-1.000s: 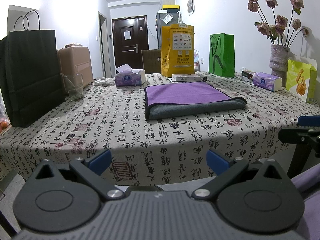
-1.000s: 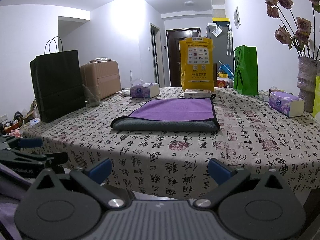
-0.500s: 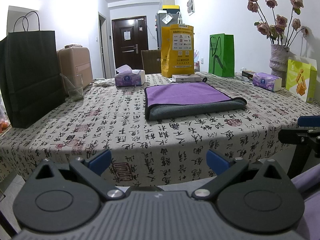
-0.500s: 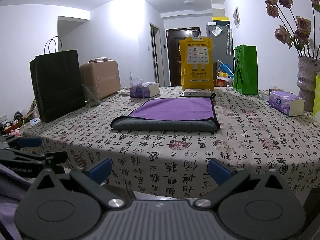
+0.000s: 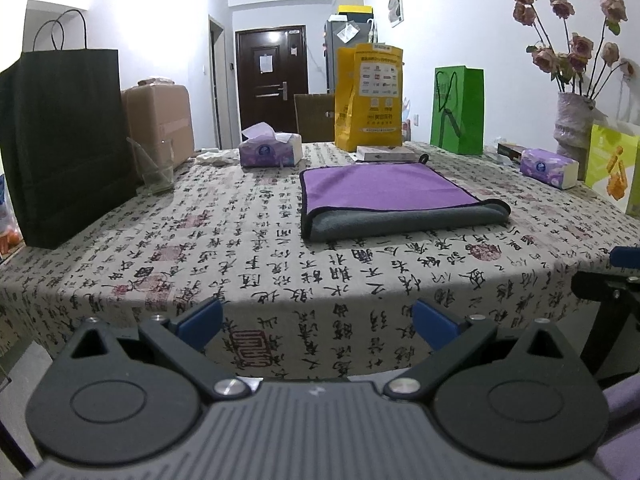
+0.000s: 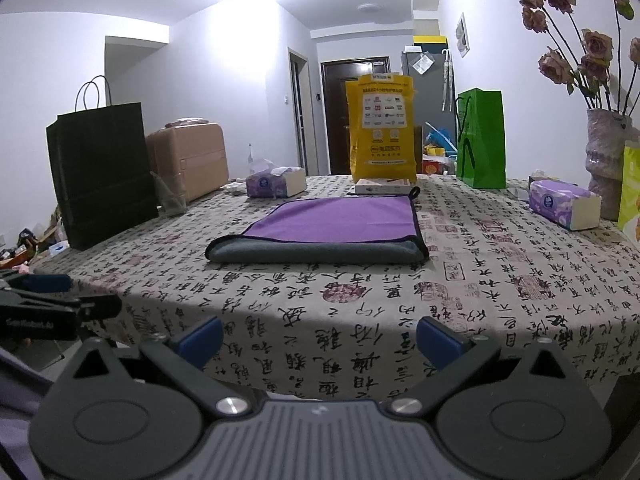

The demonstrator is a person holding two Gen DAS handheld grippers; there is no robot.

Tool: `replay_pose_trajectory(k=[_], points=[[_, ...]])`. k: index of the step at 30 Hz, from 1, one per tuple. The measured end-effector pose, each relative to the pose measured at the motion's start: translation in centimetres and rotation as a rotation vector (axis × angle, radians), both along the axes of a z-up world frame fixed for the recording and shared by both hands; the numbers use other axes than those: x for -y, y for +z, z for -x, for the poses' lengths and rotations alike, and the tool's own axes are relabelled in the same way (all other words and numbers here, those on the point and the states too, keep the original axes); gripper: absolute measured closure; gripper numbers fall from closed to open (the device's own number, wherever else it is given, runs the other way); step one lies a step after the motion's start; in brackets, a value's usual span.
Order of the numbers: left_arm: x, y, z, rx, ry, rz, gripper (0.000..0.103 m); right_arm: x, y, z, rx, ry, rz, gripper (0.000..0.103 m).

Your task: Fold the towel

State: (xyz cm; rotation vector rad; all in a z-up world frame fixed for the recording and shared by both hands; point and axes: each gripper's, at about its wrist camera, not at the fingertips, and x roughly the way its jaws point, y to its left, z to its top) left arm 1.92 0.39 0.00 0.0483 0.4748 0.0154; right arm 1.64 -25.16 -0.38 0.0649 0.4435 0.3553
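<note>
A purple towel with a grey underside (image 5: 384,192) lies folded flat on the patterned tablecloth (image 5: 248,248), its grey fold edge facing me; it also shows in the right wrist view (image 6: 332,226). My left gripper (image 5: 316,320) is open and empty, held before the table's front edge, well short of the towel. My right gripper (image 6: 318,334) is open and empty, also off the front edge. Each gripper shows at the edge of the other's view: the right one (image 5: 612,276), the left one (image 6: 48,300).
A black paper bag (image 5: 64,140), a tan case (image 5: 160,124) and a glass (image 5: 156,172) stand at the left. Tissue packs (image 5: 270,150) (image 6: 564,204), a yellow bag (image 5: 370,96), a green bag (image 5: 458,110) and a flower vase (image 5: 572,124) line the back and right.
</note>
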Motion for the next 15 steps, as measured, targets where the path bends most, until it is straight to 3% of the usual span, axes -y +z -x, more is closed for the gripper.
replay_pose_trajectory(k=[15], points=[[-0.2,-0.9,-3.2,-0.063,0.023,0.034,0.0,0.0,-0.7,-2.5,-0.028,-0.016,-0.006,0.0]])
